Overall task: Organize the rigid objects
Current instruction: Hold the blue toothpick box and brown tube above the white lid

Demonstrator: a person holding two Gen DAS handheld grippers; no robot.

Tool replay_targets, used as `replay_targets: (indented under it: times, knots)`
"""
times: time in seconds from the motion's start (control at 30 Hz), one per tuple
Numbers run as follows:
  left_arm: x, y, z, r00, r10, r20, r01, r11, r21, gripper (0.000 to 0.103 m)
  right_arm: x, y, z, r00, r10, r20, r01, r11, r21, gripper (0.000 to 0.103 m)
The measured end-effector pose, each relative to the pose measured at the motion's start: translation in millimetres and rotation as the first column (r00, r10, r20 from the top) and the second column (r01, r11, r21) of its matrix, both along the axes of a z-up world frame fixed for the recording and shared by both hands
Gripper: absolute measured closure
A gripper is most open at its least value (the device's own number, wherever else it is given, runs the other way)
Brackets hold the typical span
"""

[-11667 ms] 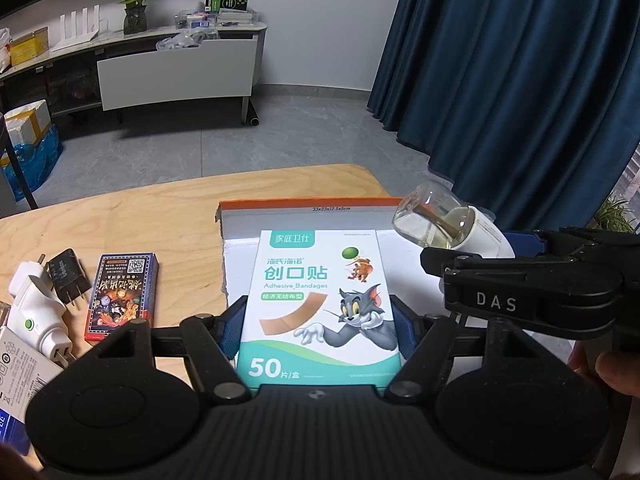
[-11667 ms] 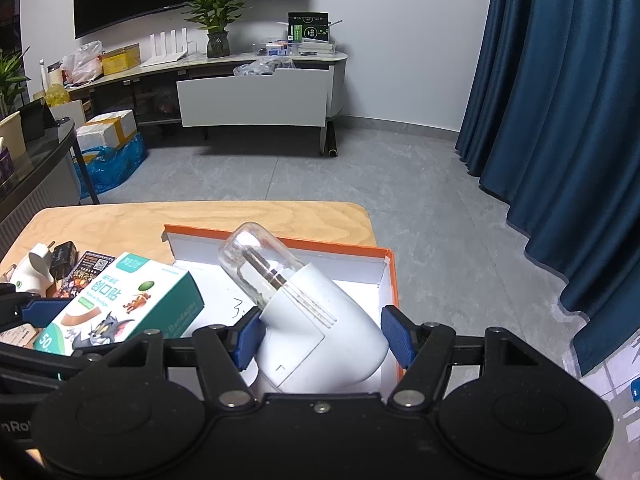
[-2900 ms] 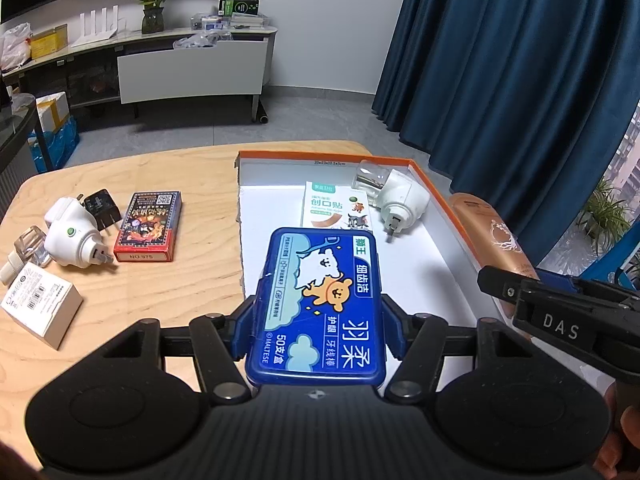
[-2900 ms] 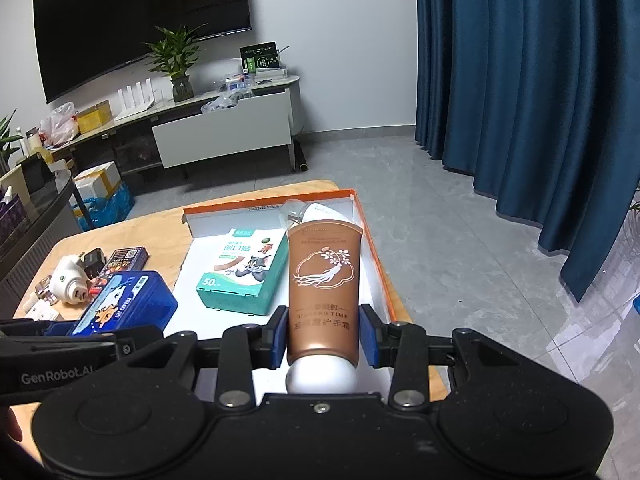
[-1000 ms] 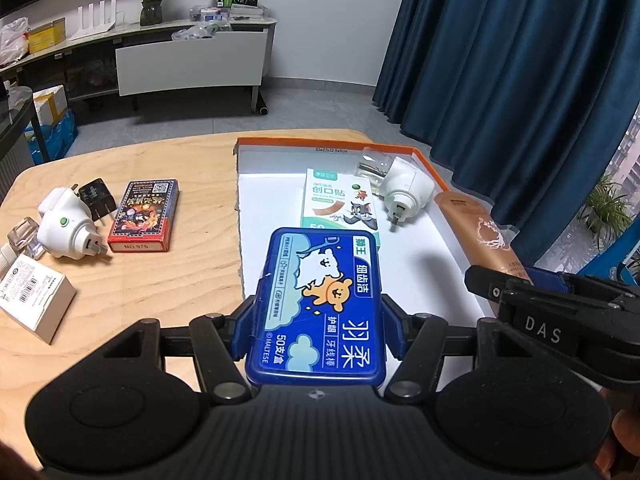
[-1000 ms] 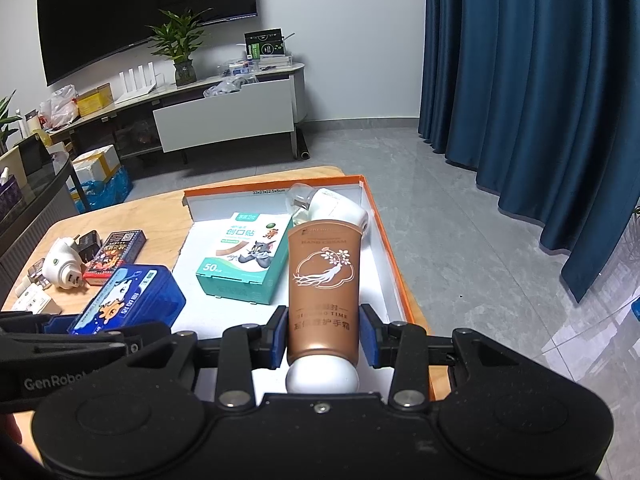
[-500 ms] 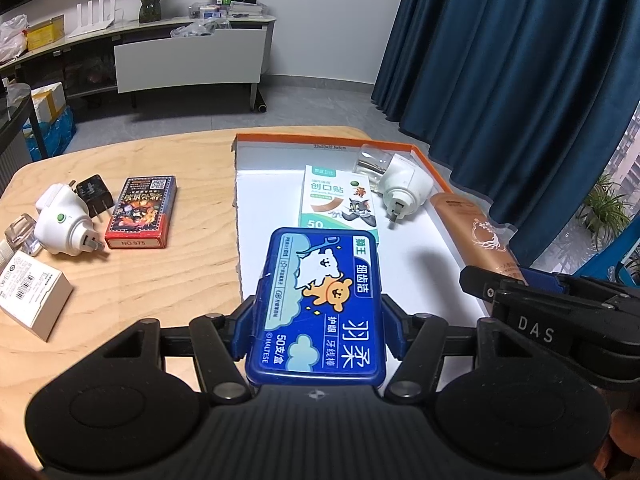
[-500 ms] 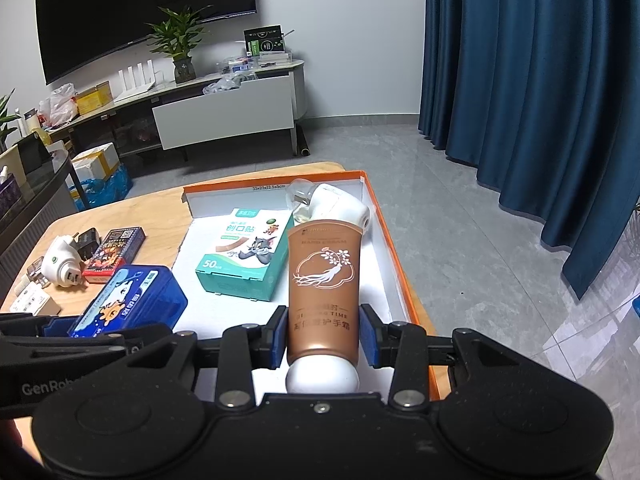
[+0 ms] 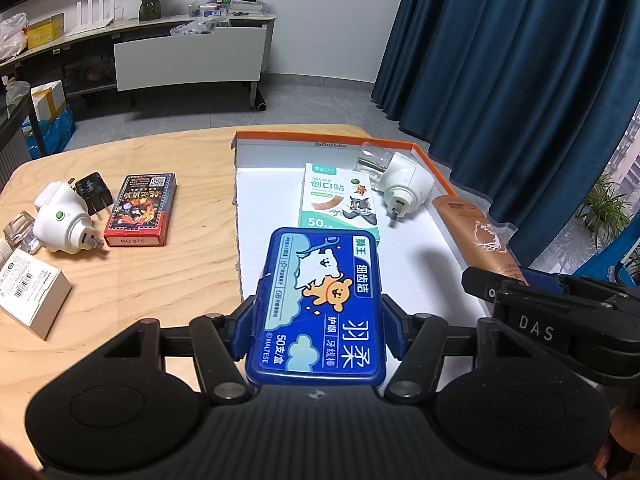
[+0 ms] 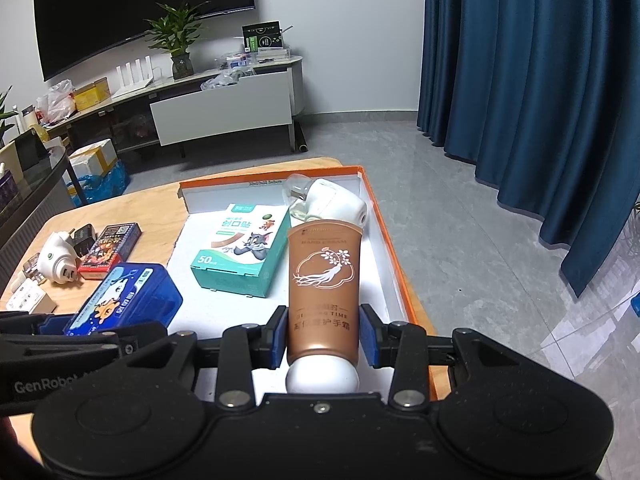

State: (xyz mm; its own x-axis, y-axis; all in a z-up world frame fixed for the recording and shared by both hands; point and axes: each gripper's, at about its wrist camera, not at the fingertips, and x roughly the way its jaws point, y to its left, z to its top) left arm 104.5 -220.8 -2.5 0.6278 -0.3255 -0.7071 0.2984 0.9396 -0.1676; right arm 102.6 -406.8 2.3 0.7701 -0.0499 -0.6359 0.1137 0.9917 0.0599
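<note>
Left gripper has its jaws clamped on the blue floss-pick case, held above the near edge of the orange-rimmed tray. Right gripper is clamped on the brown hand cream tube, over the tray's right side. Bandage box and white plug-in vaporizer lie inside; card pack waits on the counter.

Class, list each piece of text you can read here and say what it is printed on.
"MALTESE": blue plastic floss box
"50": teal bandage box
"NO.975": red card box
"HAND CREAM": brown tube
"DAS": right gripper
"GenRobot": left gripper
Tray rim print: too small.
</note>
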Motion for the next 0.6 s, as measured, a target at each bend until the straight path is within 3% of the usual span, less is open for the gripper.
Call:
replay_targets:
  times: [0.6]
  knots:
    - [0.5, -1.1, -1.5, 1.000, -0.005, -0.002, 0.005, 1.000, 0.001, 0.040, 2.8, 0.1, -3.7, 1.000, 0.006, -0.018, -0.007, 1.000, -0.008, 0.057]
